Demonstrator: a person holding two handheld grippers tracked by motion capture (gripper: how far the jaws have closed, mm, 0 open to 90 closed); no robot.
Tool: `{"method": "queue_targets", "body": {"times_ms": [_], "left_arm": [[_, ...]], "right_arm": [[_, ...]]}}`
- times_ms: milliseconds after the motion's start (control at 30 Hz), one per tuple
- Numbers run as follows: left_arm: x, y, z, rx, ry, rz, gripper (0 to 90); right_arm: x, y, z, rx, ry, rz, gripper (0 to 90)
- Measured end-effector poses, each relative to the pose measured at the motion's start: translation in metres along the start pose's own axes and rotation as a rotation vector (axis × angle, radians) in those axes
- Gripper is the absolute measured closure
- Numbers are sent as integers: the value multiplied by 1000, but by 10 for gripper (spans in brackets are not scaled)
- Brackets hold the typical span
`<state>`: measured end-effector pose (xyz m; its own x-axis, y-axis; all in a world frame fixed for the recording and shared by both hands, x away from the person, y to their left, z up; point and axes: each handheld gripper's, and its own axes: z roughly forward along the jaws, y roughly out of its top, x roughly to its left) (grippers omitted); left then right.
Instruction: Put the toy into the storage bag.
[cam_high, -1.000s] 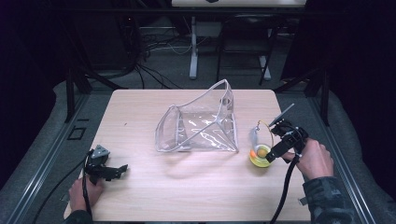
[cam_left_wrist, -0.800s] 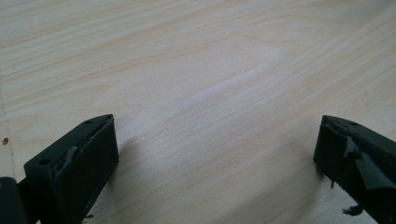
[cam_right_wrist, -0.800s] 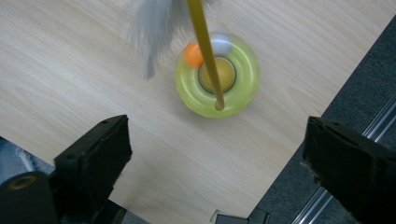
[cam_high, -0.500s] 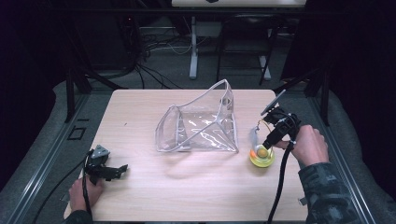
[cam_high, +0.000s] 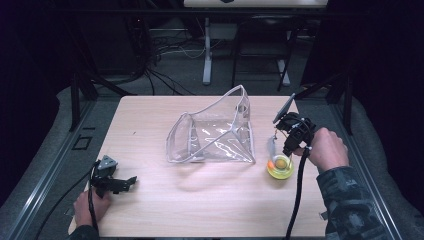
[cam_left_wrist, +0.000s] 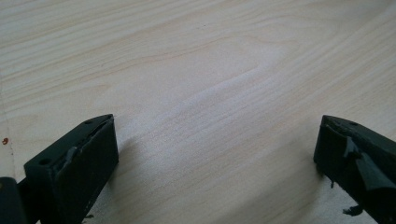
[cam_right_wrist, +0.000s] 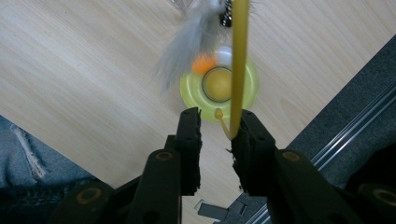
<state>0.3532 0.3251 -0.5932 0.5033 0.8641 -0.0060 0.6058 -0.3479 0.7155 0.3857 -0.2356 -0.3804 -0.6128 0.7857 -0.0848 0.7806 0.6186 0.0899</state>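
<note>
My right hand (cam_high: 327, 148) hangs above the right side of the table (cam_high: 150, 120), tipping my right gripper (cam_high: 292, 134) steeply down over the yellow disc toy (cam_high: 280, 167). Its jaws are narrowed but parted, with the toy's thin yellow wand (cam_right_wrist: 240, 56) running up beside one jaw; whether they pinch it I cannot tell. The wand's long axis points away from my jaws, towards the clear plastic pouch (cam_high: 215, 135), and a grey feather (cam_right_wrist: 187, 44) trails beside the disc. My left gripper (cam_high: 117, 183) rests low at the table's near left edge, jaws spread wide over bare wood
</note>
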Motion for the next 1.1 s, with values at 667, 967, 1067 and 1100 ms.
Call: {"method": "queue_targets", "body": {"times_ms": [667,967,1067,1100], "left_arm": [[0,0,0,1,0,1,0],[0,0,0,0,0,0,0],[0,0,0,0,-1,0,0],[0,0,0,1,-1,1,0]], "right_arm": [[-9,4,11,-14,-5,27,871],[-13,6,10,-6,-21,36,875],[-14,8,9,1,-17,29,876],[-14,8,9,-11,-13,38,876]]}}
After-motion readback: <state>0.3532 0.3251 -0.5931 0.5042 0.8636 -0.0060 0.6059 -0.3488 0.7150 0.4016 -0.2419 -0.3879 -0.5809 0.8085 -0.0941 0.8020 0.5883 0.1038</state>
